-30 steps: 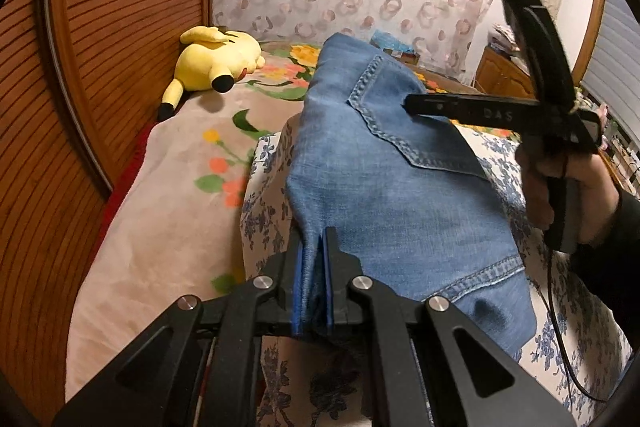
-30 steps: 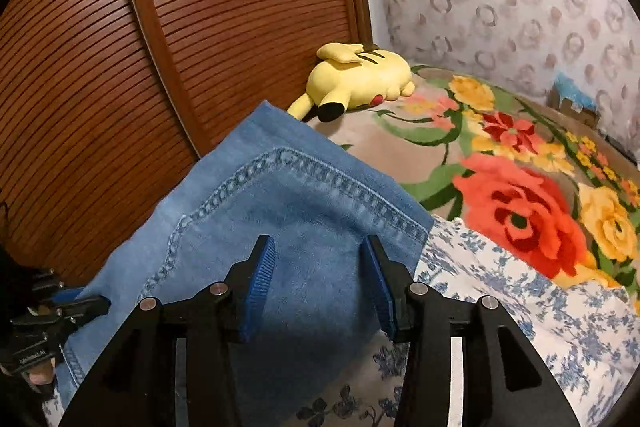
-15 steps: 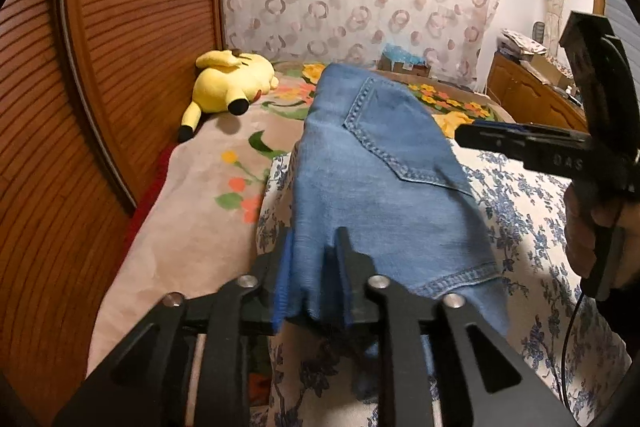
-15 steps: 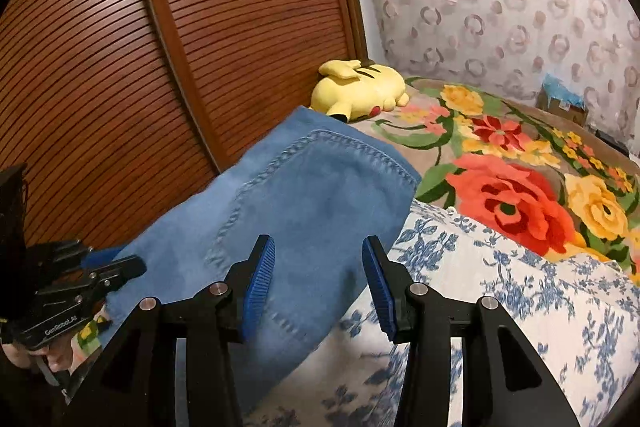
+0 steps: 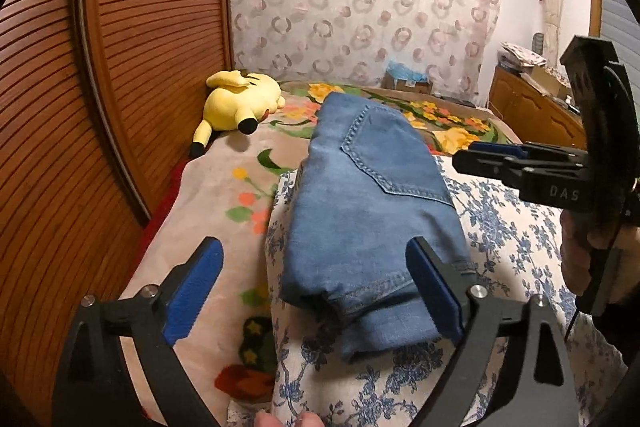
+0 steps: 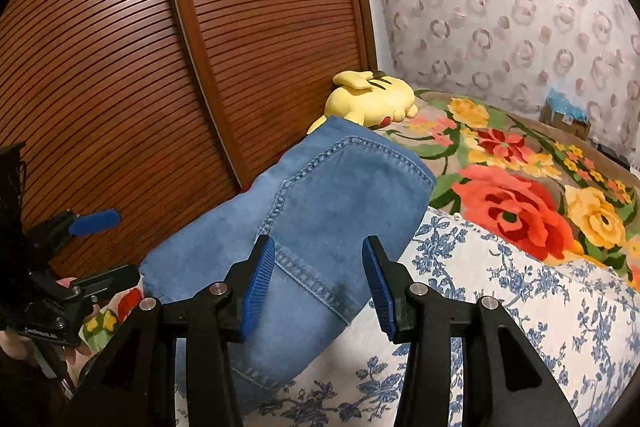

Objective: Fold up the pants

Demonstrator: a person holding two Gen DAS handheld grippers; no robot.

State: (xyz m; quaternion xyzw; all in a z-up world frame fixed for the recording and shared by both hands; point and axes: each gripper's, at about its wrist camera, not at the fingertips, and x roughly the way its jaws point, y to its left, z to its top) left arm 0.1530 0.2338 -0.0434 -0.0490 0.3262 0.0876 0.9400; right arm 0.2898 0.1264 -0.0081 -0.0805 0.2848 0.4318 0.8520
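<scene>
The pants [image 5: 360,211] lie folded into a thick blue denim bundle on the blue-flowered white cover [image 5: 512,227] at the near end of the bed, a back pocket facing up. The bundle's long axis runs away from the left gripper [image 5: 316,291] toward the yellow plush toy [image 5: 240,103] and the curtained wall, so its hemmed, layered end sits closest to that gripper. The left gripper's blue pads stand wide apart, one on each side of that near end, holding nothing and not touching the cloth as far as I can see. The right gripper [image 6: 320,287] comes at the bundle from the side, across its length; its jaws are also parted and empty, hanging just over the edge where denim meets the flowered cover. The fold looks about done to me. If anything is left, it is a tidy or a press along the length, and the left hand is better lined up for that, being square on to the short end
</scene>
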